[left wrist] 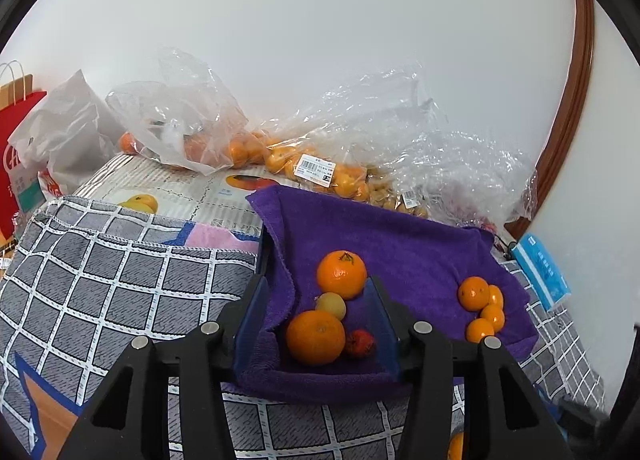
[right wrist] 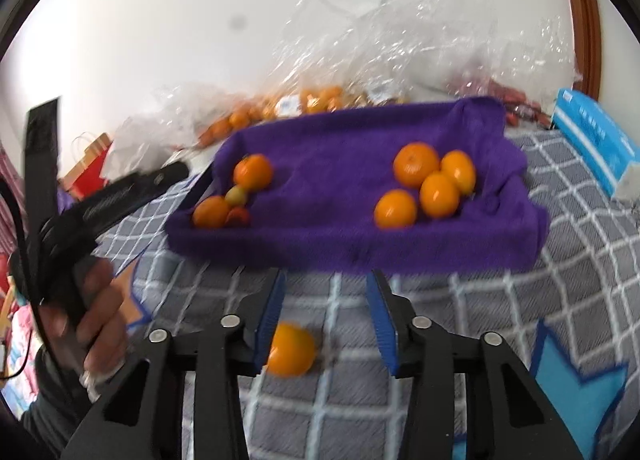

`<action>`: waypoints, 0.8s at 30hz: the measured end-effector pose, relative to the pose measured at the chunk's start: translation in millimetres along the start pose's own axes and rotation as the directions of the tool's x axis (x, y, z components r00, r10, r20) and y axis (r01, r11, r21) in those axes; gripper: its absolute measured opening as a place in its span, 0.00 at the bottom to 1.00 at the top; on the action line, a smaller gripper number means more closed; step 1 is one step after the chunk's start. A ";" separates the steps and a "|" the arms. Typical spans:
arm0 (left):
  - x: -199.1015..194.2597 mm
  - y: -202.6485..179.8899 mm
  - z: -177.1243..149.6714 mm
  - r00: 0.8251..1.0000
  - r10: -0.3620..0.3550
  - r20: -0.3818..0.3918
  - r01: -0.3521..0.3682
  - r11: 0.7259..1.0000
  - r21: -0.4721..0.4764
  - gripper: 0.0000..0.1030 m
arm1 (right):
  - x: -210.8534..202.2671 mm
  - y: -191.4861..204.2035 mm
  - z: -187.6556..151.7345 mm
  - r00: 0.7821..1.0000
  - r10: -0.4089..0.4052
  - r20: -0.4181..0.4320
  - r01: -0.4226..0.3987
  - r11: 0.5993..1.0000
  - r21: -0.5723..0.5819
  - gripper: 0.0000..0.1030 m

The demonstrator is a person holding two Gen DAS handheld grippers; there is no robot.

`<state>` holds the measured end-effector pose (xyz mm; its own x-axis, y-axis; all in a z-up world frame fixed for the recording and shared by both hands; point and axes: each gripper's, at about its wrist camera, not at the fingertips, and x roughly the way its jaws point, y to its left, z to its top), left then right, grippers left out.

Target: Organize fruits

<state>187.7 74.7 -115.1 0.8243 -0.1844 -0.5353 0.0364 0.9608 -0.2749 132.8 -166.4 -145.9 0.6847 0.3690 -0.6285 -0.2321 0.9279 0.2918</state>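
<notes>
A purple towel-lined tray [left wrist: 400, 236] [right wrist: 340, 188] sits on a grey checked cloth. Its left end holds two oranges [left wrist: 316, 336] [left wrist: 341, 274], a small yellow fruit [left wrist: 331, 305] and a small red fruit [left wrist: 360, 344]. Its right end holds several small oranges [left wrist: 480, 308] [right wrist: 428, 180]. My left gripper [left wrist: 316, 292] is open, its blue fingers on either side of the left group, holding nothing. My right gripper [right wrist: 326, 292] is open over the cloth in front of the tray. A loose orange [right wrist: 291, 349] lies on the cloth between its fingers, near the left one.
Clear plastic bags of oranges [left wrist: 320, 168] [right wrist: 312, 100] lie behind the tray against the white wall. A blue tissue pack [left wrist: 540, 272] [right wrist: 596, 144] lies right of the tray. A red paper bag [left wrist: 16, 148] stands far left. A hand [right wrist: 92, 324] holds the left gripper's handle.
</notes>
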 end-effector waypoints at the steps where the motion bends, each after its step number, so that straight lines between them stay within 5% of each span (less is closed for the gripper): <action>1: -1.0 0.5 -0.1 1.000 0.001 0.004 -0.001 1.000 -0.001 0.47 | -1.1 3.5 -4.5 1.000 0.011 -0.005 -0.011 1.000 -0.001 0.41; 13: -4.4 2.0 -1.2 1.000 0.014 0.015 -0.014 1.000 0.002 0.48 | 18.0 18.8 -23.5 0.996 -0.066 -0.066 0.061 0.995 -0.080 0.34; 18: 0.5 -0.5 -2.3 1.000 0.011 -0.007 -0.011 1.000 0.012 0.48 | 0.1 -2.0 -17.6 0.988 -0.152 -0.013 0.150 0.986 -0.078 0.34; 24: 0.6 -4.4 -5.1 1.000 -0.015 -0.008 0.015 1.000 0.014 0.48 | 11.1 -31.8 -24.5 0.980 -0.183 -0.073 0.182 0.983 -0.013 0.34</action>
<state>185.2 69.3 -118.3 0.8189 -0.2004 -0.5378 0.0566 0.9607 -0.2718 130.9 -190.4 -179.9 0.6631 0.1959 -0.7225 -0.1120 0.9802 0.1630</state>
